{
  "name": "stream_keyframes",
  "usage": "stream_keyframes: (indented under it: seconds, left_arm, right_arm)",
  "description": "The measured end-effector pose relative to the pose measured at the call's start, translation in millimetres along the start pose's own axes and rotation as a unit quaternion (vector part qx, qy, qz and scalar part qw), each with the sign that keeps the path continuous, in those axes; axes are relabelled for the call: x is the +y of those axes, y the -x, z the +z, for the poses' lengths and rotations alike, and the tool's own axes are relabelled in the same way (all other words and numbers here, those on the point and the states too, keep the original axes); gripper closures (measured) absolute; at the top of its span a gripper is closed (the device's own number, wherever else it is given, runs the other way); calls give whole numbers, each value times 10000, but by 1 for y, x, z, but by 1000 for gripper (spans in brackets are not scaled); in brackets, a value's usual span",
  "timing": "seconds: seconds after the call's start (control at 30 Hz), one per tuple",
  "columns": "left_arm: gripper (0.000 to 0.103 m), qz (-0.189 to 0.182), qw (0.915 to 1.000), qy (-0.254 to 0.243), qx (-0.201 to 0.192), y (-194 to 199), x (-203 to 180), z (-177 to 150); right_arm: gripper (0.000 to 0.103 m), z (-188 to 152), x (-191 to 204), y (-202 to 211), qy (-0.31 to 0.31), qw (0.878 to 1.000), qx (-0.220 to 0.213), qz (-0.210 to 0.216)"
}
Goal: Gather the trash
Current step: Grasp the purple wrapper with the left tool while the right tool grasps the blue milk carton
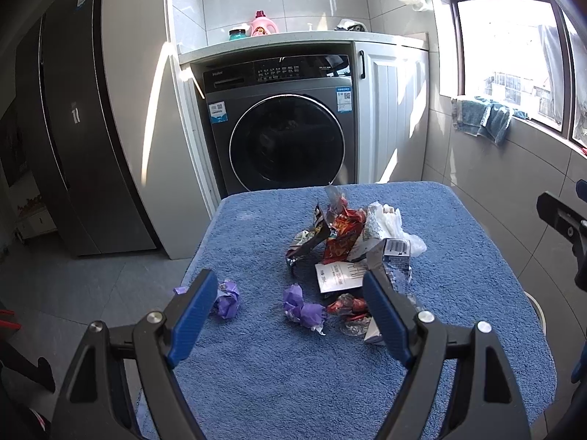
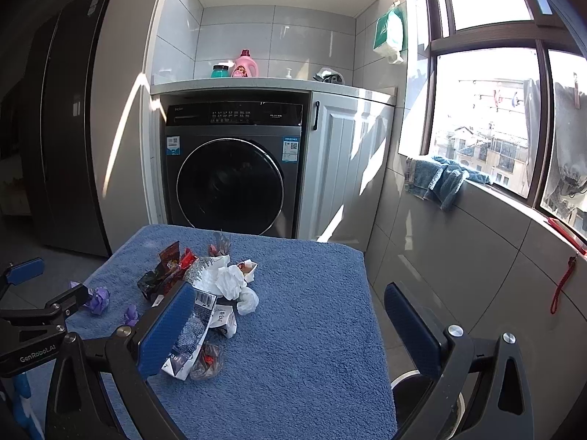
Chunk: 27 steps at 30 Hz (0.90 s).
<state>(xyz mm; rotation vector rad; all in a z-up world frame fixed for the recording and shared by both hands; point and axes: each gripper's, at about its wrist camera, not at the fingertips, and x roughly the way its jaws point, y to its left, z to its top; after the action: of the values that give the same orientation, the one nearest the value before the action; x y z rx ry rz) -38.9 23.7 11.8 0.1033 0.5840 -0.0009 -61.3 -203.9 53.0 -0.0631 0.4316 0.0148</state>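
- Trash heap [image 1: 352, 242]: mid-table on blue towel cover [image 1: 256, 385]; red snack wrapper [image 1: 341, 234], white crumpled tissue [image 1: 389, 220], barcoded carton [image 1: 394, 253], printed white slip [image 1: 339, 275], foil scraps.
- Strays, left wrist view: purple wad [image 1: 227, 299] at 9 o'clock of heap, beside left finger; second purple wad [image 1: 302, 310] at 6 o'clock; small red-and-clear wrapper [image 1: 348, 306] just beside it.
- Left gripper [image 1: 290, 315]: fingers spread wide, holding nothing, hovering above near strays.
- Right gripper [image 2: 290, 326]: fingers spread wide, empty, at 3 o'clock of heap over bare towel.
- Bin [image 2: 407, 385]: dark, round rim, on floor at 4 o'clock off table edge, mostly hidden.
- Step, judged: opening approach, nothing picked yet.
- Next move, judged: lowering onto one stray, pinching light crumpled material firmly, carrying toward bin.
- Surroundings: washing machine [image 1: 286, 124] at 12 o'clock, detergent bottle [image 1: 263, 25] above, window [image 2: 488, 117] at 2 o'clock.
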Motion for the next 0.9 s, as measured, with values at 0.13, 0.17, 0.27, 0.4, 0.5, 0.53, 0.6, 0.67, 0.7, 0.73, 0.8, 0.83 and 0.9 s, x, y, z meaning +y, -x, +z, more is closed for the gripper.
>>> stream_keyframes:
  seconds: [0.13, 0.17, 0.27, 0.4, 0.5, 0.53, 0.6, 0.67, 0.7, 0.73, 0.8, 0.83, 0.9]
  left_arm:
    - [22, 46, 10000, -13, 83, 3, 14, -1]
    - [22, 41, 9999, -20, 120, 3, 19, -1]
    - [22, -56, 9997, 166, 162, 2, 35, -2]
    - [22, -41, 9993, 317, 216, -2, 53, -3]
    - [22, -27, 9983, 486, 306, -10, 68, -4]
    - [22, -13, 9979, 545, 337, -13, 74, -5]
    - [22, -16, 9968, 677, 418, -21, 86, -8]
    - [22, -18, 9954, 778, 561, -31, 98, -13]
    - [22, 10, 9946, 821, 633, -37, 103, -16]
    - [22, 4, 9936, 879, 705, -42, 108, -19]
    - [23, -13, 9913, 990, 871, -54, 118, -26]
    - [23, -10, 9901, 1041, 943, -60, 122, -29]
    - [23, -19, 9878, 1124, 1079, -73, 127, -34]
  right_arm:
    - [0, 2, -4, 6, -70, 9999, -100, 21]
    - [0, 3, -6, 7, -91, 9999, -117, 21]
    - [0, 4, -10, 6, -105, 9998, -125, 80]
    - [0, 3, -10, -6, -104, 9993, 107, 342]
    - [0, 1, -5, -19, -62, 9967, 328, 741]
    - [0, 0, -3, -25, -44, 9953, 427, 863]
    - [0, -3, 4, -39, -5, 9922, 651, 1067]
    - [0, -6, 10, -53, 29, 9880, 888, 1261]
    - [0, -8, 13, -61, 28, 9853, 1014, 1373]
    - [0, -10, 16, -69, 9, 9825, 1120, 1485]
    - [1, -12, 22, -84, -42, 9769, 1324, 1677]
    - [3, -14, 24, -91, -71, 9743, 1424, 1747]
    - [6, -18, 30, -106, -142, 9683, 1641, 1876]
